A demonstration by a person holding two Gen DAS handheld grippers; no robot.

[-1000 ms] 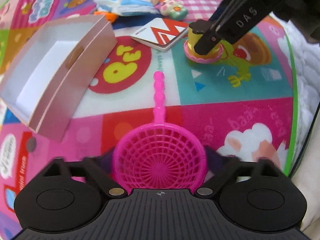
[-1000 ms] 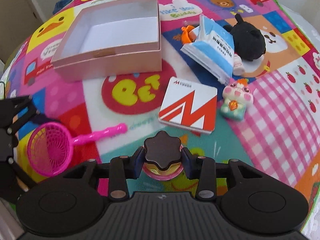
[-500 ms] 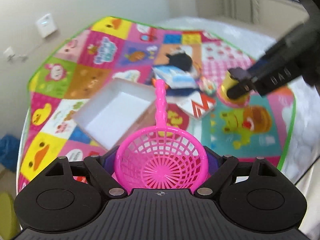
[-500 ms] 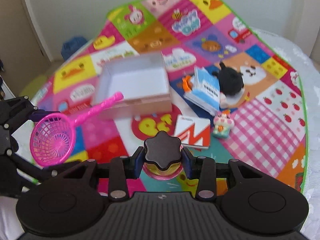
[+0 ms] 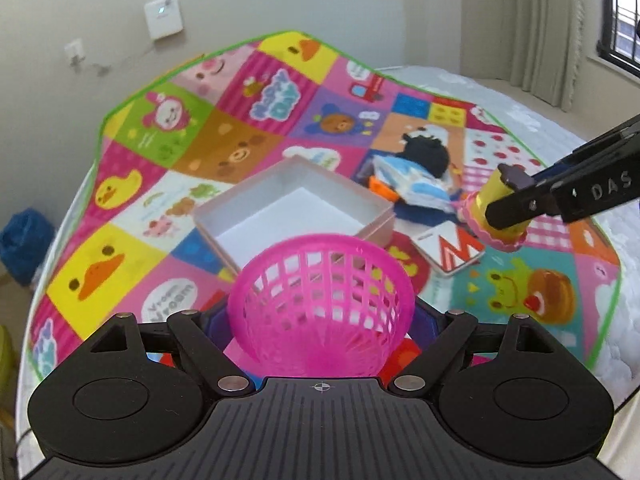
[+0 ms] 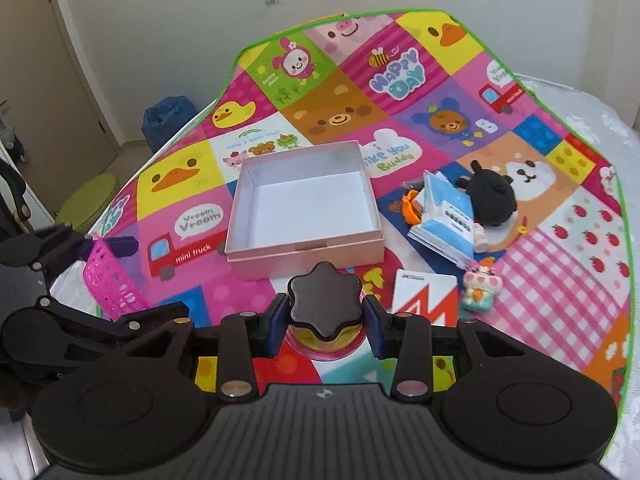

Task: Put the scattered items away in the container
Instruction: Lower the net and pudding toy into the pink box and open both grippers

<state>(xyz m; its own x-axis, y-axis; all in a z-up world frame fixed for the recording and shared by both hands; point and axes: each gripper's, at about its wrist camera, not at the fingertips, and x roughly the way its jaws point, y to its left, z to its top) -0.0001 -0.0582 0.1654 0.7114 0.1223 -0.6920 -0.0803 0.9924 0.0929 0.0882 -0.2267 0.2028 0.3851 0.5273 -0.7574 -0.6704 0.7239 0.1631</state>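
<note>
Cream walls and a bright patchwork play mat [image 6: 540, 252] spread over a bed frame what you are doing. Your left gripper [image 5: 322, 320] holds the pink toy strainer [image 5: 320, 304] by the sides of its mesh bowl, fingers set fairly wide around it; its handle is out of sight in both views, so you cannot tell which way it points. Your right gripper [image 6: 325, 320] is clamped narrowly on a small toy cup [image 6: 325, 312] with a dark flower-shaped lid, a yellow body and a pink frilled base, and the fingers hide most of that body. Both toys are held up off the mat. Beyond them the pale pink box [image 6: 308, 216] sits open near the middle of the mat, its white inside bare. To its right lie a red-and-white card [image 6: 424, 296], a small pastel animal figure [image 6: 478, 290], a blue-and-white packet [image 6: 444, 216] with something orange, hard to make out, tucked under its edge, and a black plush toy [image 6: 492, 196] touching the packet. A blue bag [image 6: 168, 120] sits on the floor by the wall.
</note>
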